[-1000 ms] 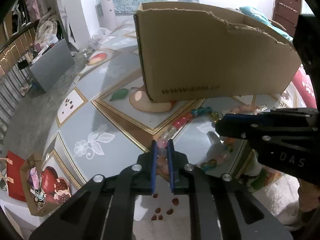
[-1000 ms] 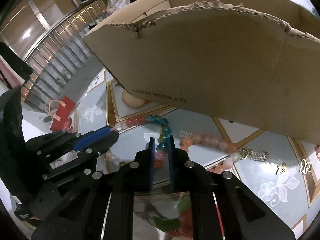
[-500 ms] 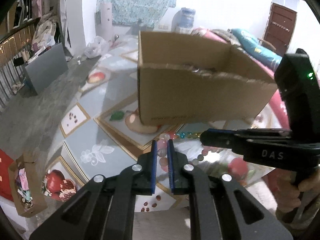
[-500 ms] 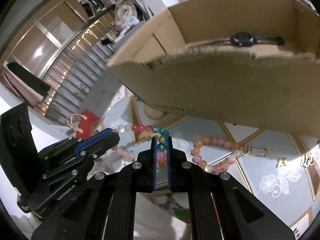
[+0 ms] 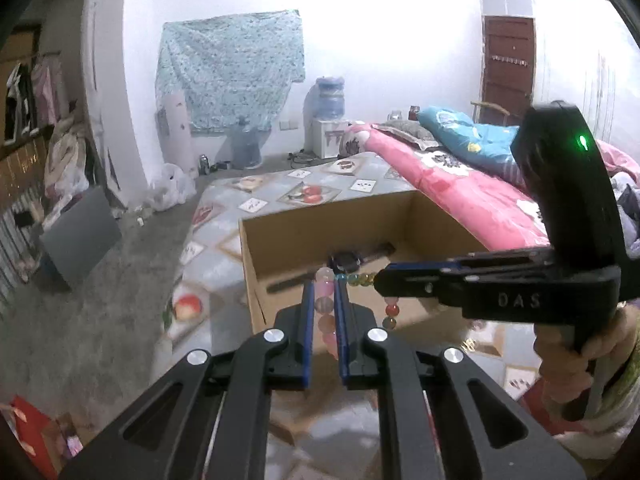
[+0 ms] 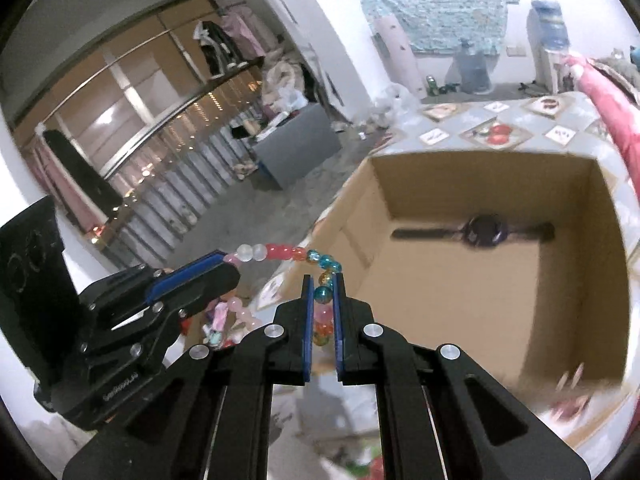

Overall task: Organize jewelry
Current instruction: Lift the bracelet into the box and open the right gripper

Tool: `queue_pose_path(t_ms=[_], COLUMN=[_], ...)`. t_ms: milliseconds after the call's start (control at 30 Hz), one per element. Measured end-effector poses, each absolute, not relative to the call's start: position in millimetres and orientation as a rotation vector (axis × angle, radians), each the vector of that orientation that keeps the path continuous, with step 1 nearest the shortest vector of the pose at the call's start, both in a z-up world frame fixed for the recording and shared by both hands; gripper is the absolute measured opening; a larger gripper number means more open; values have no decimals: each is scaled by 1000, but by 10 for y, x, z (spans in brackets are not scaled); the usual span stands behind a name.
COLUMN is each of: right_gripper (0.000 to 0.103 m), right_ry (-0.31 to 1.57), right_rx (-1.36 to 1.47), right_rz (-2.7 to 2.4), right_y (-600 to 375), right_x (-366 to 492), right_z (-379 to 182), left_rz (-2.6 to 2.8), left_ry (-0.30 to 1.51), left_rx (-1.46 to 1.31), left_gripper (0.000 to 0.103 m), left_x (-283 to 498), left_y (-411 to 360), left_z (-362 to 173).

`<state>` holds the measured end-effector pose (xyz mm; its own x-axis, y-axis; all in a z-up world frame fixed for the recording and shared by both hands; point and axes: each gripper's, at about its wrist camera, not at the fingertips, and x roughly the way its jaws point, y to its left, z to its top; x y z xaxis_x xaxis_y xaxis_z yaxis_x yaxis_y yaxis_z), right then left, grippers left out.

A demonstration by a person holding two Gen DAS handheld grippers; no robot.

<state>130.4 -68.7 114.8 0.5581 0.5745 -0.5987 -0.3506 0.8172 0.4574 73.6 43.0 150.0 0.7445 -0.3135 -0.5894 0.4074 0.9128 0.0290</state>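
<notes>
A bedroom with a white wall, a blue patterned cloth (image 5: pixel 230 72) hung on it, a water dispenser (image 5: pixel 329 120) in the corner and a pink-covered bed (image 5: pixel 460 196) along the right side. In front lies a table under a fruit-print tablecloth (image 5: pixel 308 194), and on it stands an open cardboard box (image 6: pixel 452 300). A wristwatch (image 6: pixel 486 231) lies flat on the box floor near the far wall, its strap running left to right.

The left gripper (image 5: pixel 321 292) has its blue-padded jaws narrowed onto a beaded necklace (image 6: pixel 288 252), pinching pink beads. The right gripper (image 6: pixel 320 284) is likewise clamped on the strand, with teal and orange beads between its pads. The necklace hangs in the air between the two, held above the near left corner of the box. The stretch between the grippers runs roughly level, from white and pink beads at the left gripper through red ones to teal at the right; the rest of the strand droops below each gripper in loose loops. The person's right hand (image 5: pixel 576 364) grips the handle at the edge of the left wrist view.
</notes>
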Motion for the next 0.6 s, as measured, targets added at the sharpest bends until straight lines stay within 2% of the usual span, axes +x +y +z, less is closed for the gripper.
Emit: queue_pose_path(t_ms=[267, 533, 600], right_gripper=[7, 10, 10], right_ry=[1075, 1299, 1321], right_rx=[272, 270, 290], right_rz=[488, 455, 458], right_y=[-689, -549, -546], right_x=[2198, 2594, 2605], right_z=[740, 306, 249], left_rz=[-363, -324, -315], left_ry=[832, 983, 991], left_rx=[211, 291, 293], left_gripper=[9, 10, 15], left_x=[1733, 2030, 2048], left_y=[218, 129, 133], left_z=[1089, 717, 696])
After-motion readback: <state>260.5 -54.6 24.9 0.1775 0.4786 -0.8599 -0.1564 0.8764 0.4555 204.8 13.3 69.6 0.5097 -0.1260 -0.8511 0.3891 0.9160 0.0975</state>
